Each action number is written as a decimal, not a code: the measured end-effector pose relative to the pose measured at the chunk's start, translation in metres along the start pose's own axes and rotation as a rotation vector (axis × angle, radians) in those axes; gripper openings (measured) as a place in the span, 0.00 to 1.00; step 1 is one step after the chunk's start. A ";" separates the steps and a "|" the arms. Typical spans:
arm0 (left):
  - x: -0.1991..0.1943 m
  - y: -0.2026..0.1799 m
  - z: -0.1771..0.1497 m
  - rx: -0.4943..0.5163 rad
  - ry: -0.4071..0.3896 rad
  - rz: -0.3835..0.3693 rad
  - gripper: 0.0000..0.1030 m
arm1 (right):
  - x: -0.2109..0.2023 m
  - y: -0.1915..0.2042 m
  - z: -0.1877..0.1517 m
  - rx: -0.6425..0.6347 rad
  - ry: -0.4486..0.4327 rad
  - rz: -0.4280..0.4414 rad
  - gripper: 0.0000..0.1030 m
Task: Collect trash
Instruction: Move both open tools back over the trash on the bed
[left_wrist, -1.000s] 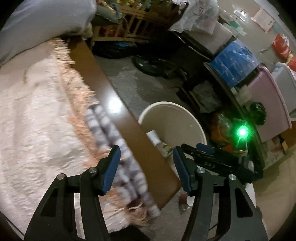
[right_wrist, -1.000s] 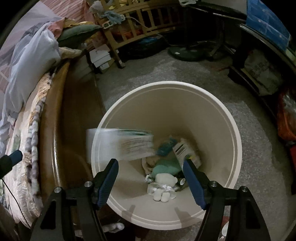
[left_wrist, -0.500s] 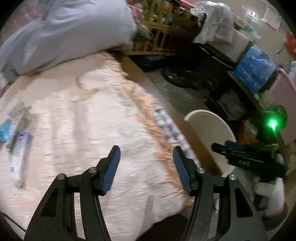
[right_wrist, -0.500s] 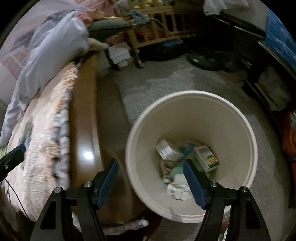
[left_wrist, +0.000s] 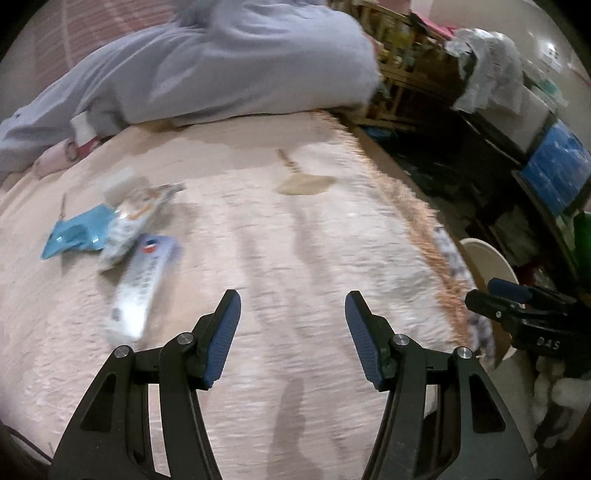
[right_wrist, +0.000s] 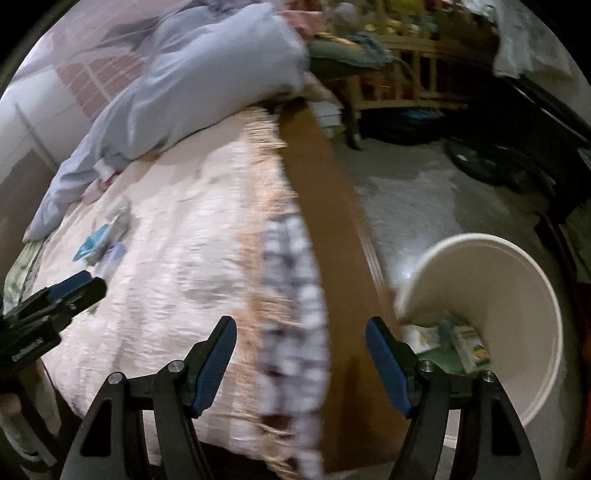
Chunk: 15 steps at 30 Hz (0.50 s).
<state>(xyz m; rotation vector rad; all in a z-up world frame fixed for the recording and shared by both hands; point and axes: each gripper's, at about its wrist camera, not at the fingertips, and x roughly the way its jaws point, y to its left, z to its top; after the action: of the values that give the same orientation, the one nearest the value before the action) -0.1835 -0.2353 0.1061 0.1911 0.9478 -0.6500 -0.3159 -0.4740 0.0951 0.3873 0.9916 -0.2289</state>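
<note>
**Both grippers empty above the bed, litter at the far left, bin on the floor at the right**

At the far left of the pink bedspread (left_wrist: 280, 258) lies a small heap of trash: a blue wrapper (left_wrist: 74, 232), a crumpled pale packet (left_wrist: 136, 214) overlapping it, and a long white tube (left_wrist: 140, 284) just beside them, its near end pointing toward the left gripper (left_wrist: 291, 332). That gripper hangs over bare blanket with its jaws apart and nothing between them; the tube sits left of its left finger, not touching it. Behind the litter a grey-blue duvet (left_wrist: 229, 62) is bunched along the back of the bed.

Further right, the right gripper (right_wrist: 299, 354) hovers over the fringed edge of the bedspread and the brown wooden bed rail (right_wrist: 325, 206), jaws likewise spread and empty (the fabric under it is motion-blurred, so its pattern cannot be read). To the right of the rail, on the grey floor (right_wrist: 406, 192), stands the cream bin (right_wrist: 517, 295), with several cartons and wrappers (right_wrist: 469, 343) at its bottom.
</note>
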 end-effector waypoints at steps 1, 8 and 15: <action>-0.001 0.008 -0.001 -0.012 -0.001 0.010 0.56 | 0.002 0.006 0.001 -0.010 0.003 0.008 0.68; -0.007 0.063 -0.011 -0.074 -0.003 0.093 0.56 | 0.026 0.062 0.013 -0.098 0.042 0.062 0.68; -0.009 0.122 -0.024 -0.152 0.014 0.161 0.56 | 0.056 0.117 0.018 -0.173 0.090 0.118 0.68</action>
<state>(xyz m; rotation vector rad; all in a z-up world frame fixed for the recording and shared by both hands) -0.1315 -0.1244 0.0844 0.1351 0.9797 -0.4272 -0.2302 -0.3759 0.0818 0.2990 1.0650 -0.0189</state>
